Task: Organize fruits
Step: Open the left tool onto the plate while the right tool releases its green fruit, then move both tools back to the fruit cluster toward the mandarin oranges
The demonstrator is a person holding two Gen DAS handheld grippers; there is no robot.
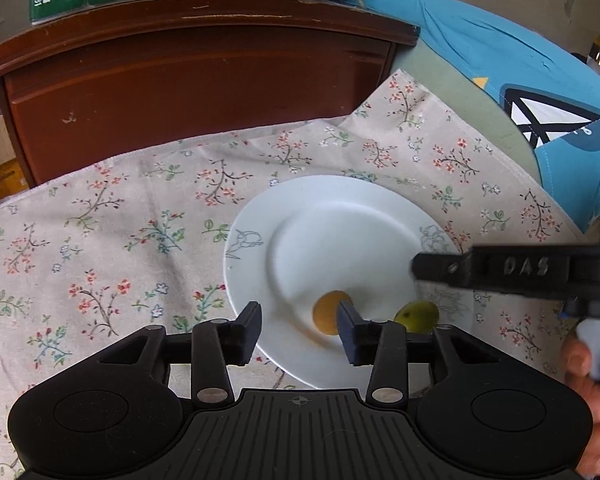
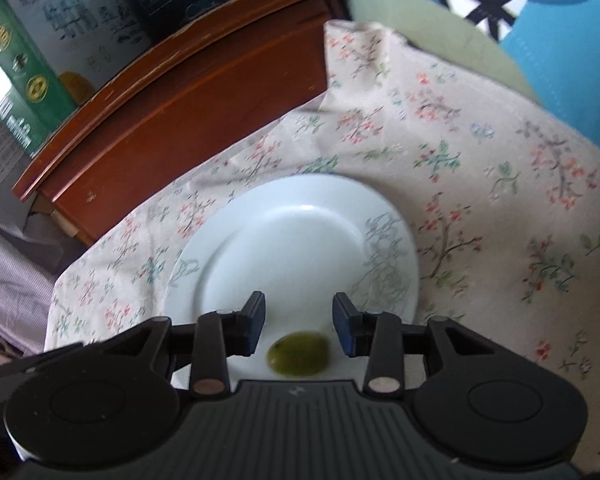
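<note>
A white plate (image 1: 320,216) lies on a floral tablecloth (image 1: 100,220). An orange-brown round fruit (image 1: 327,316) and a green fruit (image 1: 418,316) rest on the plate's near part. My left gripper (image 1: 299,330) is open and empty above the near rim; its right finger hides part of the orange fruit. The right gripper's body (image 1: 520,270) comes in from the right over the plate's edge. In the right wrist view the plate (image 2: 292,240) holds the green fruit (image 2: 298,354), which lies loose between and just behind the open fingers of my right gripper (image 2: 299,328).
A dark red wooden cabinet (image 1: 180,92) stands behind the table, with green and white boxes (image 2: 24,80) on top. A blue cushion (image 1: 520,72) lies at the back right. The cloth (image 2: 480,200) spreads right of the plate.
</note>
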